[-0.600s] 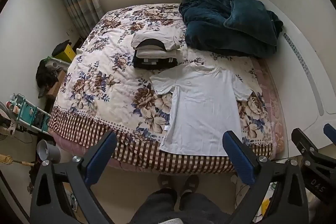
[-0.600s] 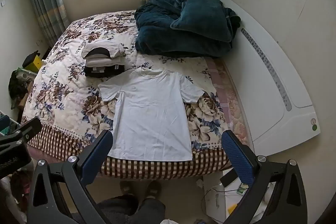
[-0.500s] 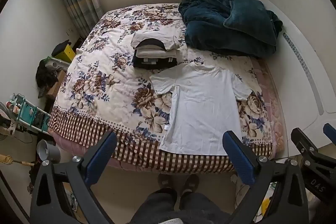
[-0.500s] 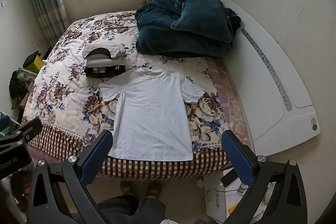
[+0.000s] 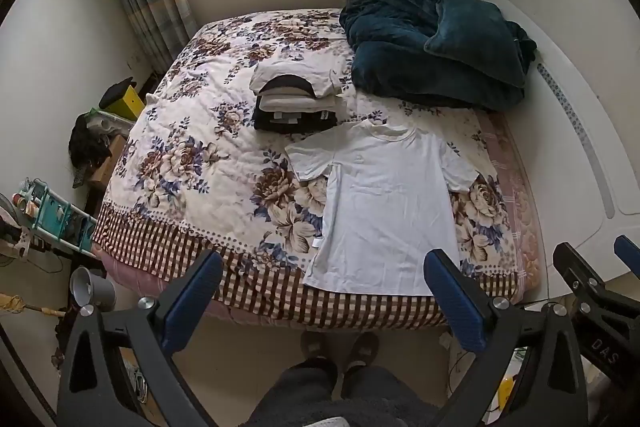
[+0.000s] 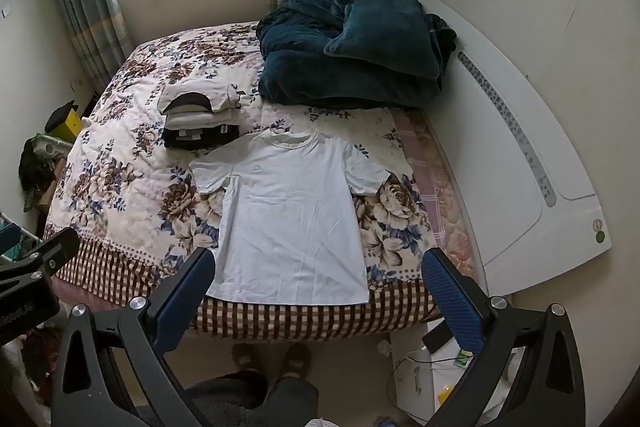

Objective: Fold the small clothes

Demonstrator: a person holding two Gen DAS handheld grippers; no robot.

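Observation:
A white T-shirt [image 5: 384,203] lies spread flat, collar away from me, near the front edge of the bed; it also shows in the right wrist view [image 6: 292,211]. Behind it sits a stack of folded clothes [image 5: 296,99], also seen in the right wrist view [image 6: 200,115]. My left gripper [image 5: 324,291] is open and empty, held high above the floor in front of the bed. My right gripper [image 6: 320,287] is open and empty at the same height, to the right of the left one.
The bed has a floral quilt [image 5: 192,155] with a checked border. A dark teal blanket pile [image 5: 436,47] lies at the back right. A white headboard [image 6: 520,163] stands at the right. Clutter and a shelf [image 5: 52,211] stand on the left. My feet [image 5: 340,347] are on the floor.

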